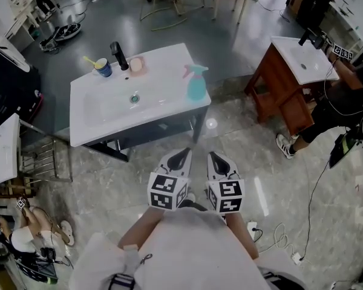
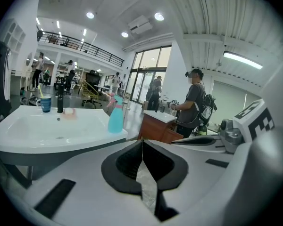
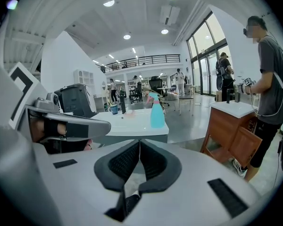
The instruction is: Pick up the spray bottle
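A turquoise spray bottle [image 1: 196, 84] with a pink trigger head stands upright near the front right corner of a white washbasin counter [image 1: 163, 110]. It also shows as the spray bottle [image 2: 115, 116] in the left gripper view and the spray bottle [image 3: 157, 112] in the right gripper view, well ahead of both. My left gripper [image 1: 180, 157] and right gripper [image 1: 218, 160] hang side by side over the floor, short of the counter. Both are shut with nothing between the jaws.
On the counter's back stand a black tap [image 1: 119, 55], a blue cup [image 1: 102, 67] with a toothbrush and a pink soap dish [image 1: 137, 66]. A second wooden washstand [image 1: 293, 77] is to the right, with a person [image 3: 269, 93] beside it. Cables [image 1: 278, 234] lie on the floor.
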A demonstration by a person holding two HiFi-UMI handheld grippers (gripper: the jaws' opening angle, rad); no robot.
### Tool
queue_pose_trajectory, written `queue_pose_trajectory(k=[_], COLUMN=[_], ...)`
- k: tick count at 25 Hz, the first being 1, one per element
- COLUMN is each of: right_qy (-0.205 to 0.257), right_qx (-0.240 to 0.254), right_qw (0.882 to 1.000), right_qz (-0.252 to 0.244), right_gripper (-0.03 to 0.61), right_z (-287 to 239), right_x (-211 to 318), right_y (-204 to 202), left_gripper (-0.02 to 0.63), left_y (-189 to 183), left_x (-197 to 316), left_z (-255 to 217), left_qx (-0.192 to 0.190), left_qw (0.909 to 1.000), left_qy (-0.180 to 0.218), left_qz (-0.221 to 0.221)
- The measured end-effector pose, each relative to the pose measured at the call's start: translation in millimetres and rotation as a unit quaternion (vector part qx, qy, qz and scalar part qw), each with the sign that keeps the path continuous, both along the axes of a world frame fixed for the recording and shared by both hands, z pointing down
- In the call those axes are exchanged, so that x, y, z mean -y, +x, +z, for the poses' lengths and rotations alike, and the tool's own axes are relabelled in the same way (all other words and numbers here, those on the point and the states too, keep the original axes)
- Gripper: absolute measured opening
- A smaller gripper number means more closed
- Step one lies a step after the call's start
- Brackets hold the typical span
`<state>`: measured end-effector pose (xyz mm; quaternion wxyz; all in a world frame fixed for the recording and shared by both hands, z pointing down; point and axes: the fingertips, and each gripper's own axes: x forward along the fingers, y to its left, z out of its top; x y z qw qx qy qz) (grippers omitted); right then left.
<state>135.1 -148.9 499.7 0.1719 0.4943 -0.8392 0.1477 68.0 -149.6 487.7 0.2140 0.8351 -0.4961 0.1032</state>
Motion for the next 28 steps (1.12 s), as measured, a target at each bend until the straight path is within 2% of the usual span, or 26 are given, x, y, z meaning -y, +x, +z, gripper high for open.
queue_pose_trajectory(k=[6,18,28], right_qy=[0.01,0.012,-0.001], right_qx=[-0.009,-0.01,-0.009], right_qw=[1.0,1.0,1.0], right_qz=[-0.017,-0.017,0.003], right_gripper=[0.028,0.028,0.028], right_z=[-5,-5,2], right_x=[21,74,115], right_y=[-10,-20,-28], left_gripper=[0.026,0.026,0.026], left_y=[-7,-15,-26], left_x=[22,77,119], left_z=[-3,-2,6], left_qx=[-0.002,-0.007,-0.006], left_qw=[1.0,1.0,0.9999], left_qy=[0.0,0.001,-0.01], left_qz=[-0.006,-0.005,0.006])
